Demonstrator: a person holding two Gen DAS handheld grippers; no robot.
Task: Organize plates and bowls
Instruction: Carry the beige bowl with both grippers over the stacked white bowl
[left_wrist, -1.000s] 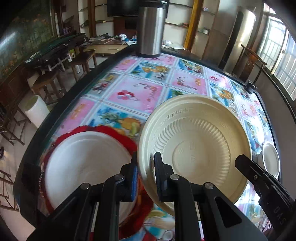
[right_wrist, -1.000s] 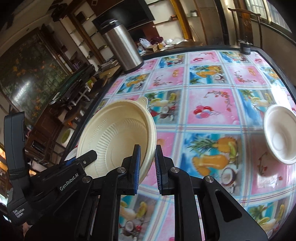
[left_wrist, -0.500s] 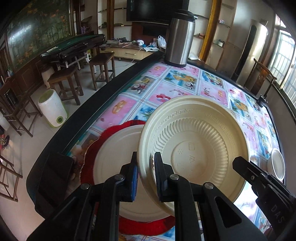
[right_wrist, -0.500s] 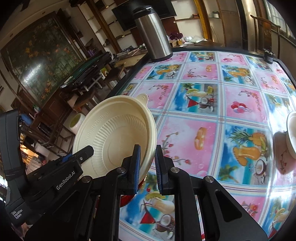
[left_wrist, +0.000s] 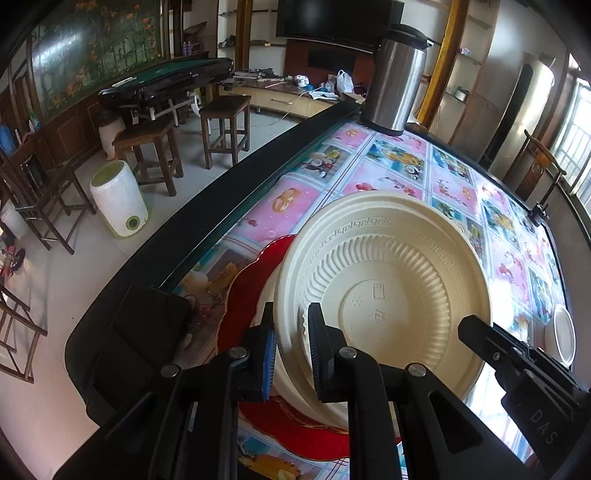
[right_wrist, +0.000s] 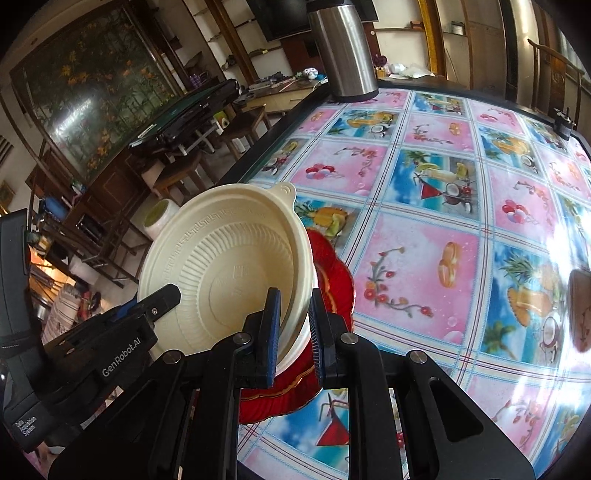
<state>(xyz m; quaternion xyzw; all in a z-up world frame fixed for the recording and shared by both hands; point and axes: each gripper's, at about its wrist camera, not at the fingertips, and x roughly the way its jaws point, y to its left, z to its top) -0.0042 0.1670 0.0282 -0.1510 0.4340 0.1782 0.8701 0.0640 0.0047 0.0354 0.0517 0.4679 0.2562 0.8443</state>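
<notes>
Both grippers hold a ribbed cream bowl (left_wrist: 384, 291) (right_wrist: 229, 266) tilted above the table. My left gripper (left_wrist: 290, 343) is shut on its left rim and my right gripper (right_wrist: 295, 332) is shut on its right rim. Each gripper shows in the other's view: the right gripper (left_wrist: 517, 362) and the left gripper (right_wrist: 147, 314). Under the bowl a white plate (left_wrist: 266, 299) (right_wrist: 299, 350) lies on a scalloped red plate (left_wrist: 240, 306) (right_wrist: 332, 280), mostly hidden by the bowl. A small white bowl (left_wrist: 561, 336) sits far right on the table.
The table has a fruit-patterned cloth and a black rim (left_wrist: 221, 206) close to the red plate. A steel thermos (left_wrist: 397, 85) (right_wrist: 343, 51) stands at the far edge. Wooden stools (left_wrist: 225, 122) and a white bin (left_wrist: 118, 199) stand on the floor to the left.
Both grippers have carried the cream bowl leftward across the table. It now hangs over the white plate and red plate, covering most of them. The small white bowl has slid away to the right.
</notes>
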